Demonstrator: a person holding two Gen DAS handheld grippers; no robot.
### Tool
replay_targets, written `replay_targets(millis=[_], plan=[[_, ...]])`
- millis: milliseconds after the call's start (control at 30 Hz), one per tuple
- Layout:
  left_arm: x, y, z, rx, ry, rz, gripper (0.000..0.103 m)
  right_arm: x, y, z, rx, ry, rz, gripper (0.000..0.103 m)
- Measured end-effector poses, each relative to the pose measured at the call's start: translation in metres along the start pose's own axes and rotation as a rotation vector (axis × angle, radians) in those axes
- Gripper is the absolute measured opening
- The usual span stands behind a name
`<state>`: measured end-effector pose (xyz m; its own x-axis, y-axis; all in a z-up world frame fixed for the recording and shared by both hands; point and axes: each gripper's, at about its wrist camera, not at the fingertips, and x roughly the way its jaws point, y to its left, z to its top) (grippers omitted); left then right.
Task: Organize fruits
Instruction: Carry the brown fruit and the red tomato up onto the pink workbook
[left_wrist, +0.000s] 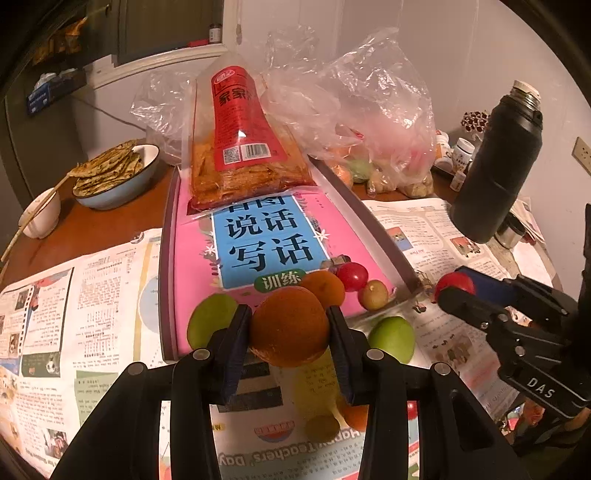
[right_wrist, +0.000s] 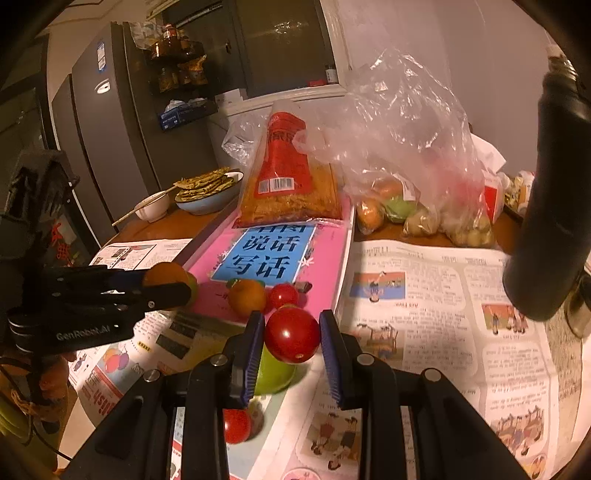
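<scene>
Open newspaper (right_wrist: 424, 306) on the right of the surface, bare between pink book (left_wrist: 199, 258) and black flask (left_wrist: 495, 162). Blocked at the back by snack packet (left_wrist: 240, 147) and plastic bags (right_wrist: 406, 155). Crowded at the book's near edge: orange (right_wrist: 246, 297), tomato (right_wrist: 282, 295), green fruit (left_wrist: 393, 338).

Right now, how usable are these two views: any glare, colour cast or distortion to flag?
Left wrist view: warm orange cast, fisheye bending the pink book, dark vignetted corners, glare on the plastic bag. Right wrist view: same cast, a highlight on the red tomato, dim fridge side.
</scene>
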<state>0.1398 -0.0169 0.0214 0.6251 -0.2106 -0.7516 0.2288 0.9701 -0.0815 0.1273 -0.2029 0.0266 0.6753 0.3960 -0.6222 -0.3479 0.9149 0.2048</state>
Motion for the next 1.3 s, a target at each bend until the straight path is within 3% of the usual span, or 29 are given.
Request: replay_targets(millis=[467,867,1300], plan=[[0.025,0.005,0.009,-0.001,0.03,0.012,0.043,0.023,0.0,0.024,-0.04,0.01,-0.018,0.031],[0.046,0.0,0.006,0.011,0.063,0.011,0.043,0.049,-0.004,0.017,-0.007,0.036,-0.019,0.031],[0.049,0.004,0.004,-0.001,0.056,-0.001,0.043,0.061,0.004,0.01,-0.048,0.039,-0.079,0.031]])
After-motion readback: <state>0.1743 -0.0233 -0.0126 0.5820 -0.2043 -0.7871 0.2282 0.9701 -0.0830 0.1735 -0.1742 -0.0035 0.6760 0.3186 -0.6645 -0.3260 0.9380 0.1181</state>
